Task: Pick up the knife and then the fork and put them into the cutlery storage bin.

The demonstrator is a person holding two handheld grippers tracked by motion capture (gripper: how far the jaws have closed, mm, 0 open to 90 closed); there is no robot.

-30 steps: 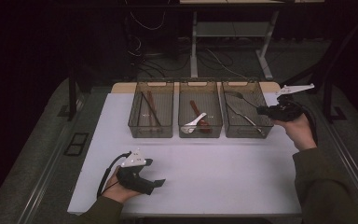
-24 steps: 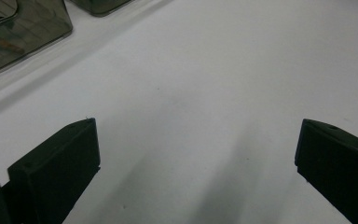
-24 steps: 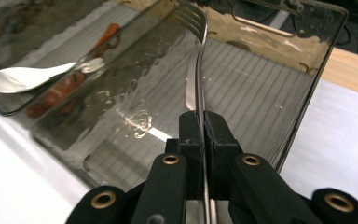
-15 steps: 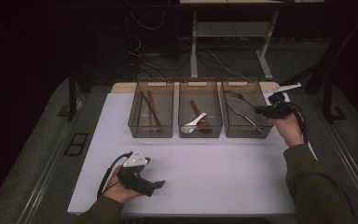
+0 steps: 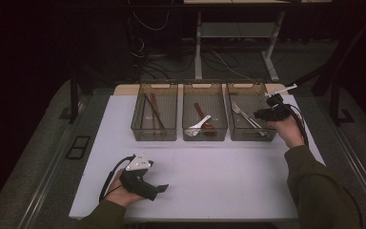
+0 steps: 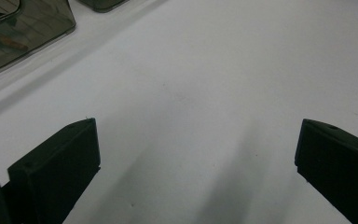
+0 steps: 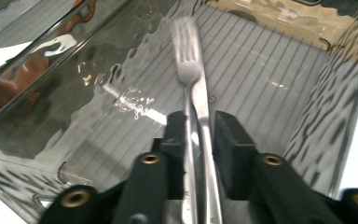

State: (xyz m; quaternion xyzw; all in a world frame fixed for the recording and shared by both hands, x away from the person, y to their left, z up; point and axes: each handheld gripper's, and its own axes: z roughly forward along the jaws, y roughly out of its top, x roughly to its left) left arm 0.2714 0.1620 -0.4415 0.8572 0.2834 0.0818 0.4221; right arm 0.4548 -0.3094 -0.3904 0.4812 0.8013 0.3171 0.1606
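Reaching over the right-hand bin [image 5: 248, 125], the right gripper [image 5: 262, 114] has its two black jaws drawn close around metal cutlery: in the right gripper view a fork [image 7: 189, 70] and a second flat steel handle [image 7: 204, 121] run side by side up between the jaws. The jaws look clamped on them, though whether both pieces are pinched or just one is hard to tell. The fork's long axis runs straight away from the gripper, tines pointing toward the bin's far wall, its lower handle hidden behind the jaws. The tines are blurred, and the bin's clear ribbed walls warp everything behind them with reflections.

From the high view the fork [image 5: 238, 112] lies in that bin on a diagonal, tines toward the far left corner, handle toward the gripper at the near right; the second piece cannot be made out there.

The left gripper [image 5: 158, 189] rests low on the white table [image 5: 228, 176] near the front edge, held in the left hand [image 5: 119, 188], jaws spread wide with nothing between them; the left gripper view shows bare tabletop between them.

The middle bin [image 5: 205, 119] holds a white spoon [image 5: 198, 126] and a dark brown utensil; the left bin [image 5: 155, 119] holds thin dark sticks, hard to identify
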